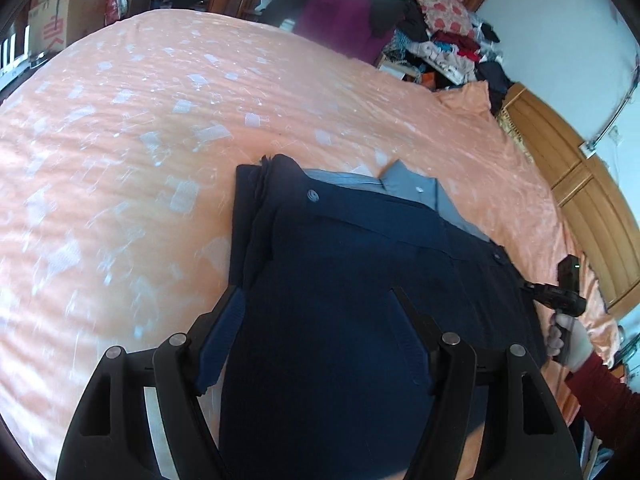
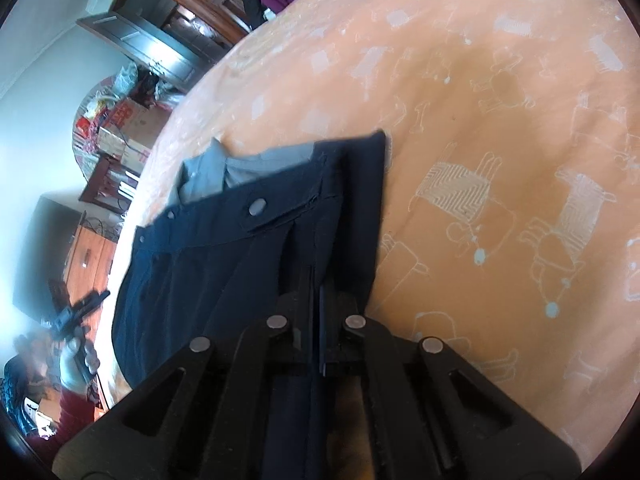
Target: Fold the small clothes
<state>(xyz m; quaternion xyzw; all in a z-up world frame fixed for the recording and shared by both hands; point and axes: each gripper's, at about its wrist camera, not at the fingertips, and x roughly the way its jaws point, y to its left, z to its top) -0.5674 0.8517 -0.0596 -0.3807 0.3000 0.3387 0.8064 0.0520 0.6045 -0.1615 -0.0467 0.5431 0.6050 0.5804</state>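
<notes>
A heap of clothes [image 1: 448,36] fills the upper right of the left wrist view beyond the bed, with a purple garment [image 1: 340,20] hung in front of it at top centre. Cardboard boxes [image 1: 60,16] stand at the upper left, and wooden cabinets [image 1: 576,184] run down the right edge. In the right wrist view more boxes [image 2: 128,128] sit on a cluttered round surface at the left. Nothing lies on the orange bedspread [image 1: 120,160], printed with pale llamas, other than the garment being folded.

The navy garment [image 1: 344,280] lies in the lower centre of both views, folded in layers along its left edge in the left wrist view. It has a flap with a round snap button [image 2: 257,207], and a grey collared lining or shirt [image 1: 416,190] shows at its far end.

The left gripper [image 1: 320,320] has its fingers spread wide over the navy cloth; whether they touch it I cannot tell. The right gripper [image 2: 316,304] has its fingers nearly together, pinching a fold of the navy garment between them. That gripper also appears at the right edge of the left wrist view, held by a white-gloved hand [image 1: 568,340] with a dark red sleeve [image 1: 608,400].
</notes>
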